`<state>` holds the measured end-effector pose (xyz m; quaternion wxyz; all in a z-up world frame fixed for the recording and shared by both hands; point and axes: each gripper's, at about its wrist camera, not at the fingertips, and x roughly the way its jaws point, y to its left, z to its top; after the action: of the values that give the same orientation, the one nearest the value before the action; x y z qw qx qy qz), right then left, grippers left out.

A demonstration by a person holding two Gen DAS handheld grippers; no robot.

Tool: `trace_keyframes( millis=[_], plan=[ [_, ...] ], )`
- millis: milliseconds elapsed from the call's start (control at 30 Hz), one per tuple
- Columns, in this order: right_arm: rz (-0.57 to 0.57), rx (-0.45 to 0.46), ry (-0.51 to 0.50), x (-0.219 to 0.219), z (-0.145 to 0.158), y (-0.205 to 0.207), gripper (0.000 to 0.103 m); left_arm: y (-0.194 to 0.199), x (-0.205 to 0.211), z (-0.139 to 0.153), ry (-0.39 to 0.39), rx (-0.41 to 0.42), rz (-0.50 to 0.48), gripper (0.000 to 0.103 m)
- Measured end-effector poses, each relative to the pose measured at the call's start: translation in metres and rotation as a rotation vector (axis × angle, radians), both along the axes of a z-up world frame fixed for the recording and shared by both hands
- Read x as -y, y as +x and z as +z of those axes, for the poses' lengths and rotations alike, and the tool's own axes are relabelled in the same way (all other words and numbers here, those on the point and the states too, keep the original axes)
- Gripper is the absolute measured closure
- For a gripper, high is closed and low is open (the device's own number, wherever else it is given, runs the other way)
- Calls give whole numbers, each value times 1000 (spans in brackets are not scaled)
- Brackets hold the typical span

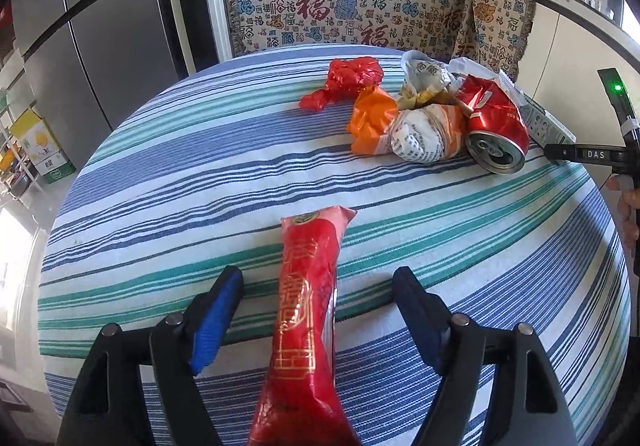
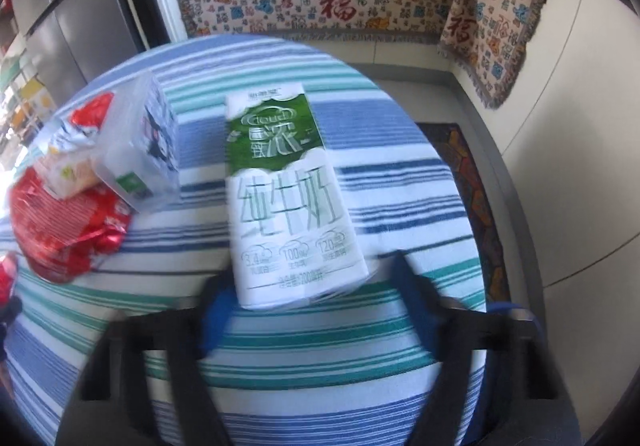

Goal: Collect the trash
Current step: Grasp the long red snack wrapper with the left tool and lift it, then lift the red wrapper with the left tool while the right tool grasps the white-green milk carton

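Red wrapper (image 1: 308, 326) lies lengthwise between the left gripper's (image 1: 318, 292) wide-spread fingers at the table's (image 1: 160, 182) near edge — the right gripper (image 2: 310, 292), blurred, fingers wide, flanks a milk carton's (image 2: 288, 202) near end — crushed can (image 1: 496, 130) and crumpled wrappers (image 1: 400, 118) crowd the far right edge.

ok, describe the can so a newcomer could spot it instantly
On the round striped table, look at the trash pile on the far right side. The can lies on its side at the pile's right end: crushed red metal, silver top facing you, unlike the soft wrappers beside it.
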<state>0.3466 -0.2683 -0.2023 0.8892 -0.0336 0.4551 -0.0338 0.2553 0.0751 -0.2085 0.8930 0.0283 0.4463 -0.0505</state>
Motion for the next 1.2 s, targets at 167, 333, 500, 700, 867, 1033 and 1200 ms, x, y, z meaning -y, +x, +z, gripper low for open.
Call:
trace_keyframes(
  millis=[167,333,500,700,867,1033,1200],
  plan=[
    [-18,9,1,-14,-2,-35,47,0,0,-1,0,4,-1,23],
    [5,35,0,-58,-9,-91,47,-5,-5,-1,-7,2,-7,23],
    [99,21,21,-91,-12,-119,46,-26,-16,-1,-24,-8,-66,24],
    [160,-78,105,-78,5,-110,22,-26,-20,10,-89,-51,-136,24],
    [213,-151,52,-84,20,-90,21,-11,-16,9,-58,-97,-127,27],
    [263,-238,15,-96,15,-61,21,-5,-13,9,-49,-127,-121,48],
    [275,-265,-13,-107,10,-47,31,0,-12,12,-36,-134,-115,81]
  ],
)
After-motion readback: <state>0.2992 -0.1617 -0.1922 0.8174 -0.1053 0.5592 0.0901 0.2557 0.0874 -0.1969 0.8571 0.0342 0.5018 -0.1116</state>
